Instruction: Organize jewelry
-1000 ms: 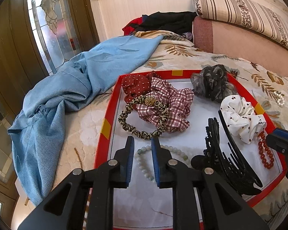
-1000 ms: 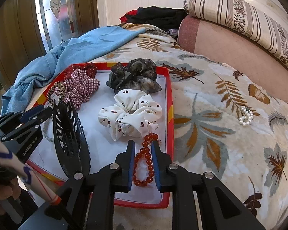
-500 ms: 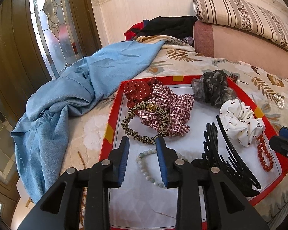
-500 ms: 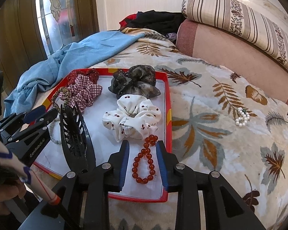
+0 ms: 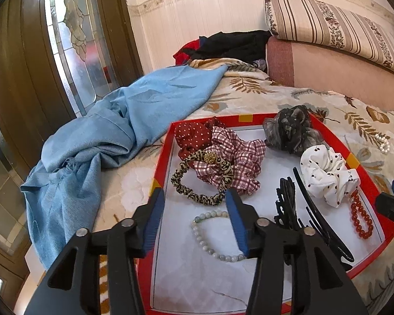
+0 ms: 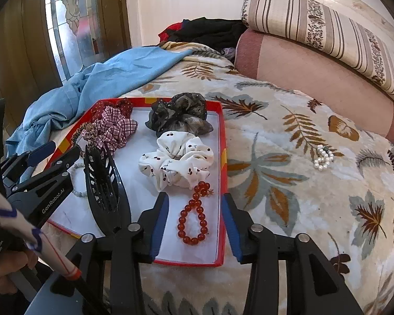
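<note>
Red tray (image 5: 319, 124) sits on bed (image 6: 289, 141), keeps hair things and beads together. Left gripper (image 5: 194, 204) jaws opening, nothing between them, pale bead bracelet (image 5: 212, 236) just below, likely next pick. Right gripper (image 6: 195, 211) jaws opening over red bead bracelet (image 6: 194, 218), not touching. Pearl bracelet (image 6: 323, 157) alone on bed at 3 o'clock of tray, probably not sorted yet. Count: five scrunchies, one black claw clip (image 6: 102, 181), three bracelets.

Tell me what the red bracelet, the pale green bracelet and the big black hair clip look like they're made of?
Red bracelet: glossy, translucent round beads, maybe glass or agate.
Pale green bracelet: milky, smooth beads, jade-like stone or imitation.
Black hair clip: shiny moulded plastic, judging by its cut-out pattern and teeth.
</note>
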Tool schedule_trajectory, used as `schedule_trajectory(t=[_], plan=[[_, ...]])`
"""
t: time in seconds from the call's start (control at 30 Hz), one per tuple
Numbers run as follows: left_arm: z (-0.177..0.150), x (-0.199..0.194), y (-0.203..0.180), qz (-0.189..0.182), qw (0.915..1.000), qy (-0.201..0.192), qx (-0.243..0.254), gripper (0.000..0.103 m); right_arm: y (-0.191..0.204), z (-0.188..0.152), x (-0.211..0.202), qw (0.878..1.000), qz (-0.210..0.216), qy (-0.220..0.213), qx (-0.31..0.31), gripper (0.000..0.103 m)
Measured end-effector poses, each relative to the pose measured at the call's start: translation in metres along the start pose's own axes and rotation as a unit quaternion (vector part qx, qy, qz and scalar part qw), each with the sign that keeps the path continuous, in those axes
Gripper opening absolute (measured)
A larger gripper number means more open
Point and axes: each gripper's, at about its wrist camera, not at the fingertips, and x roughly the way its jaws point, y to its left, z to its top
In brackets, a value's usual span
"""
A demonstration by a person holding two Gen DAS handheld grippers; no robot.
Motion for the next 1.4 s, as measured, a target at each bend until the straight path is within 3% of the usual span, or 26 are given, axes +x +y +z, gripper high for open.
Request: schedule_trajectory(t=[0.37,0.57,0.67,0.8,0.93,1.0,1.23,1.4], plan=[[0.001,-0.010,0.002,0.007,0.9997,-0.022,-0.005,0.068,0.000,-0.002,-0.013,1.000,-0.005,-0.007,0.005,0.055],[0.009,-0.040,0.010,-0.004,0.9967,-0.069,-0.044,0.091,-0.001,-0.001,-0.033,0.999,-0.022,-0.020,0.012,0.063],[0.013,-0.067,0.011,0.007,0.9945,-0.081,-0.065,0.103,0.000,-0.002,-0.058,0.998,-0.036,-0.047,0.004,0.074],[0.011,-0.107,0.001,0.051,0.9914,-0.103,-0.063,0.103,-0.006,-0.003,-0.099,0.994,-0.056,-0.090,0.004,0.085],[0.007,-0.140,0.002,-0.004,0.9914,-0.108,-0.073,0.103,-0.017,-0.007,-0.131,0.992,-0.050,-0.114,0.027,0.087],[0.005,-0.152,0.002,-0.015,0.9906,-0.112,-0.076,0.103,-0.019,-0.011,-0.143,0.991,-0.046,-0.120,0.034,0.089],[0.004,-0.175,-0.007,0.022,0.9942,-0.097,-0.041,0.103,-0.010,-0.026,-0.162,0.990,-0.028,-0.132,0.025,0.091],[0.000,-0.180,-0.002,0.014,0.9949,-0.086,-0.051,0.103,-0.001,-0.030,-0.171,0.990,-0.026,-0.140,0.011,0.091]])
